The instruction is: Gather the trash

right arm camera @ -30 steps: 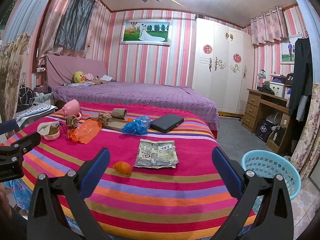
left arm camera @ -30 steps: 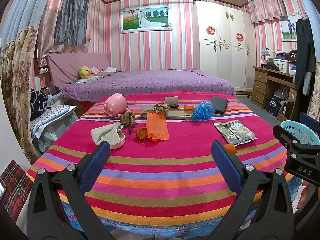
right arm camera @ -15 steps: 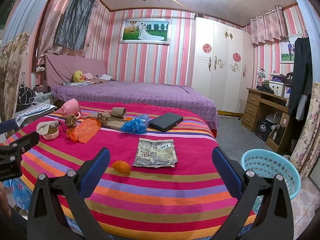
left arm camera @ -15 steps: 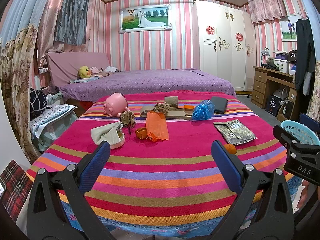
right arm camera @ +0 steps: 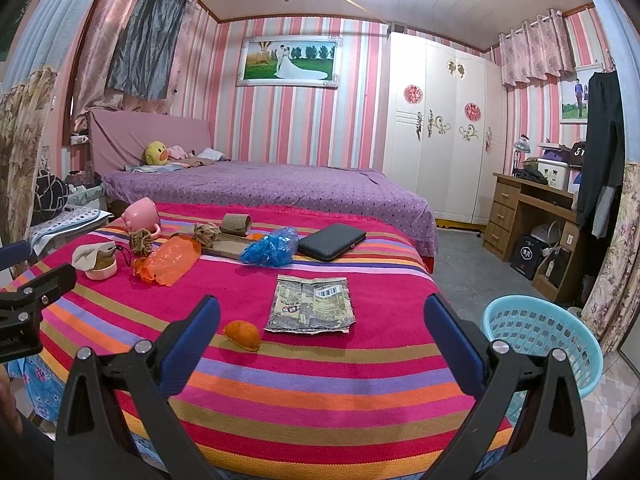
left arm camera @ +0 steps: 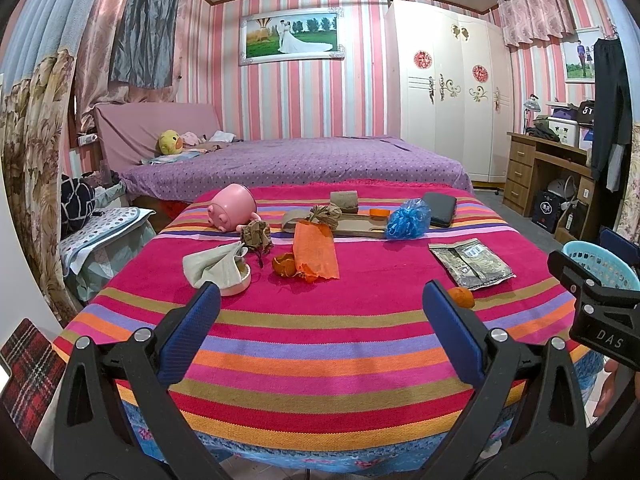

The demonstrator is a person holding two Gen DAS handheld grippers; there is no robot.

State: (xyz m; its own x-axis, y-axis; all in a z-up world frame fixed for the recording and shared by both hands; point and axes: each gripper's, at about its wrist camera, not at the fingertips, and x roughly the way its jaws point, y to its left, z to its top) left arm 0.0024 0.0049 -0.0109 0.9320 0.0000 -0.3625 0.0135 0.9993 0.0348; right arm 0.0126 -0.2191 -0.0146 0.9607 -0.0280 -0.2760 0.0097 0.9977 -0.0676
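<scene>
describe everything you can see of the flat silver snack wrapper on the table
The snack wrapper is a flattened foil-looking pouch, silvery grey with dark printing and a white barcode label near its far edge. It looks empty and creased, with a slightly ragged near edge. It lies flat on the striped tablecloth, toward the side nearest the blue basket. Nothing rests on it; an orange peel piece sits close to its near-left corner without touching. Neither gripper touches it.

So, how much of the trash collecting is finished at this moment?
Nothing looks done. Both grippers, left and right, are open and empty. The foil wrapper, orange peel, orange bag and blue bag lie on the table; the basket shows no trash.
</scene>
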